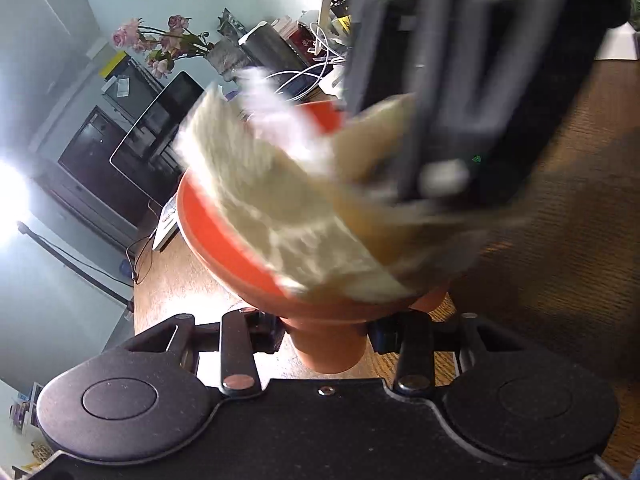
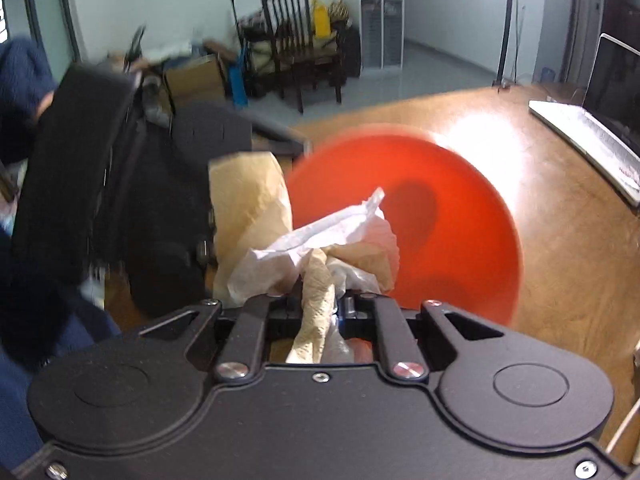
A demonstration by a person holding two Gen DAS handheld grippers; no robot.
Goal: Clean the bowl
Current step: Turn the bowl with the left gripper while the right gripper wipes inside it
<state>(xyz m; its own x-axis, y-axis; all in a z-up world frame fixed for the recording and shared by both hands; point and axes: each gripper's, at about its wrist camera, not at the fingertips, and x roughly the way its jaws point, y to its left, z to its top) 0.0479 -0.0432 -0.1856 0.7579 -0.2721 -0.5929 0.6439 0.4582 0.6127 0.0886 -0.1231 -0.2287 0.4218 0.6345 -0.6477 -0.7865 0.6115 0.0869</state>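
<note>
An orange bowl (image 1: pixel 236 252) is tilted above the wooden table, and my left gripper (image 1: pixel 326 334) is shut on its foot and lower wall. My right gripper (image 2: pixel 318 298) is shut on a crumpled beige and white paper towel (image 2: pixel 320 240). The towel (image 1: pixel 280 208) lies inside the bowl (image 2: pixel 440 216) and drapes over its rim. In the left wrist view the right gripper (image 1: pixel 440 184) comes down from the top right onto the towel. In the right wrist view the left gripper's black body shows at left, blurred by motion.
A wooden table (image 2: pixel 560 240) lies under the bowl. A white keyboard (image 2: pixel 588 140) and a monitor (image 2: pixel 616 80) stand at its right side. Cables, books and a vase of pink flowers (image 1: pixel 160 44) crowd the far end. A chair (image 2: pixel 296 48) stands beyond the table.
</note>
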